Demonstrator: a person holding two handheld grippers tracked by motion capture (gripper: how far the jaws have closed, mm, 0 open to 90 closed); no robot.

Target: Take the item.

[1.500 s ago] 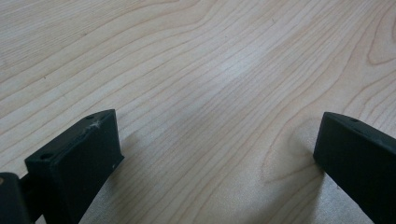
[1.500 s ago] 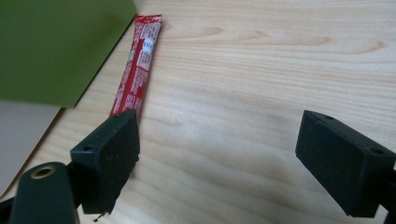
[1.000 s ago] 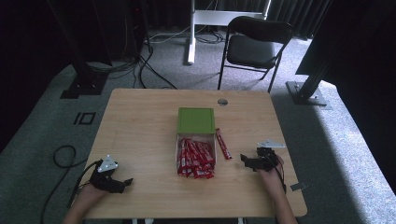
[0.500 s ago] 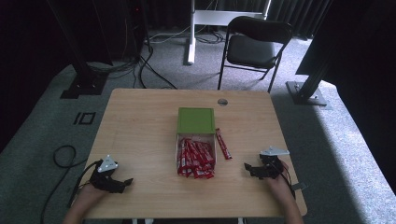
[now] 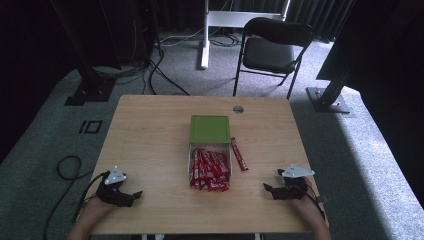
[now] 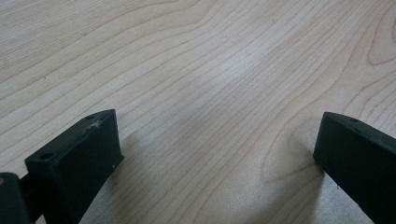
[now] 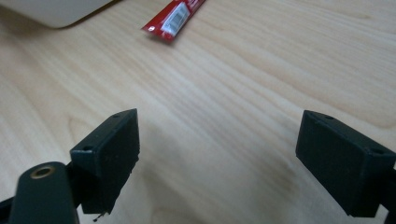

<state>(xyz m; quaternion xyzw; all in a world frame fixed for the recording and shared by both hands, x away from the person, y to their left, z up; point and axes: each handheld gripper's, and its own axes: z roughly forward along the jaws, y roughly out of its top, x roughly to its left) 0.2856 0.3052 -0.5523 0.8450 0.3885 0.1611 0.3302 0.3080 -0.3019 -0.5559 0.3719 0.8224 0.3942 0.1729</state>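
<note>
A big wooden table [image 5: 150, 130] sits on a grey carpet, and a black folding chair [image 5: 272, 47] stands behind it on the far side. In the middle of the table is a white box [image 5: 190, 157] with its green lid [image 5: 210, 129] flipped open toward the chair. The box is stuffed full of red snack packets [image 5: 209, 169], and some of them spill over the near edge onto the wood. One more red packet [image 5: 239, 154] lies on the table just beside the right side of the box. In the right gripper view, the end of that single packet [image 7: 173, 14] shows near the top, with a rounded corner of the white box [image 7: 56, 11] to its left. The left gripper [image 5: 131, 195] is down on the table near the front left corner, well apart from the box, with the person's hand behind it. Its two black jaws are spread wide with bare wood between them. The right gripper [image 5: 270, 190] is on the table near the front right corner, pointing in toward the box. Its jaws are spread wide too, and they hold nothing. A small round hole [image 5: 238, 109] sits in the table near the far edge.
</note>
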